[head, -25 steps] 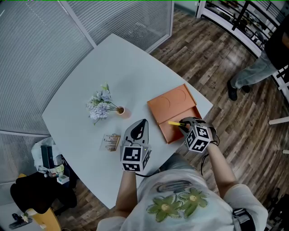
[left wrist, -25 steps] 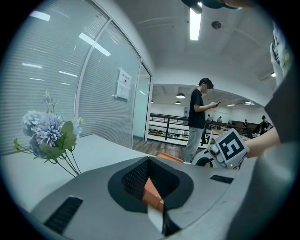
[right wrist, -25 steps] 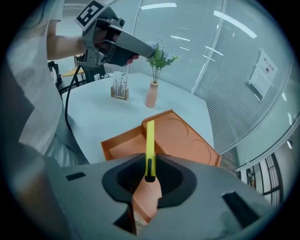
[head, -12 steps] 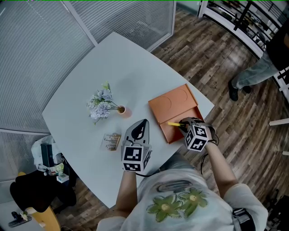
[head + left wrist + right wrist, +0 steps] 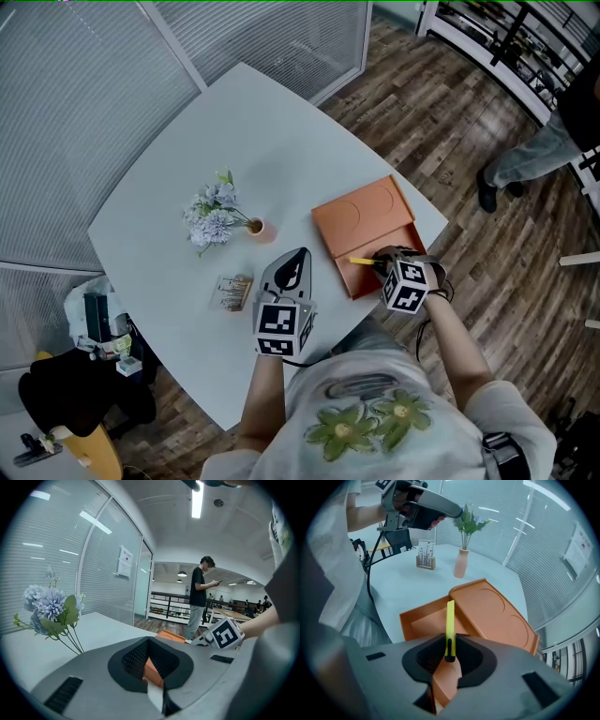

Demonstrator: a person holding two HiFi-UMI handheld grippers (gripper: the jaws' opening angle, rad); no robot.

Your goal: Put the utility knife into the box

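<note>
**Holding the knife above the open box**

Head view: the right gripper (image 5: 378,263) is clamping the yellow utility knife (image 5: 360,261) just right of frame centre. The knife's free end is reaching over the open tray of the orange box (image 5: 364,216), and the lid is lying folded back toward the upper right. The left gripper (image 5: 297,255) is waiting just left of the box over the white table (image 5: 187,141), probably parked clear of the drop.

Left gripper view: its jaws are meeting at the tips with nothing between them. The flowers (image 5: 47,606) are showing at left, and an edge of the box at centre.

Right gripper view: the jaws are pinching the knife near its butt end. Its long side is pointing steeply down over the tray, probably so that it can slide in lengthwise. The knife is not yet inside.
</note>
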